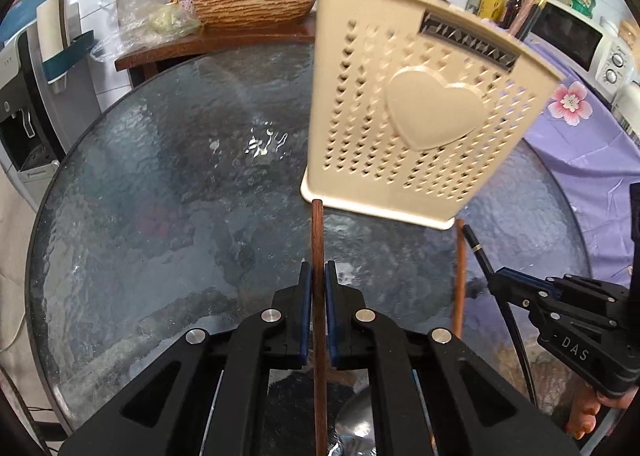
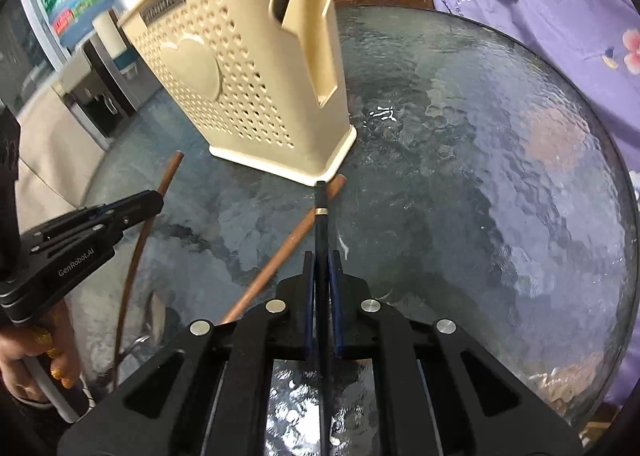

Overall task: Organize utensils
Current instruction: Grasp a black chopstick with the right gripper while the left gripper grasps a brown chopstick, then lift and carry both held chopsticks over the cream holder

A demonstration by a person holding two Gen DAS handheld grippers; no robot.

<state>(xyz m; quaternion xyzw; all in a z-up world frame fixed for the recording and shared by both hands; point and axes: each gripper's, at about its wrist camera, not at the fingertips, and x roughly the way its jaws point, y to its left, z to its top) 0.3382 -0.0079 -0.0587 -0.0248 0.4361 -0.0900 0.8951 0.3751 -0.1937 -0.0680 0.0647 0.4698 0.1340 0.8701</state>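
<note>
The left gripper [image 1: 318, 280] is clamped on a brown wooden-handled utensil [image 1: 317, 240], whose free handle end points at the near left corner of the cream utensil holder [image 1: 416, 112] and stops just short of its base. Its long axis runs straight along the fingers; a metal bowl near the bottom of the left wrist view suggests a spoon, though I cannot be sure.

The right gripper [image 2: 320, 276] grips a black-handled utensil [image 2: 320, 216] with a gold band, tip aimed at the holder's near right corner. A second brown handle [image 2: 288, 244] lies between the two, slanting toward the holder.

Both held pieces look light, stiff and slim, likely smooth, so a mid-handle grip should resist slipping. The holder looks light and tippable on the glass table [image 2: 500, 176].
</note>
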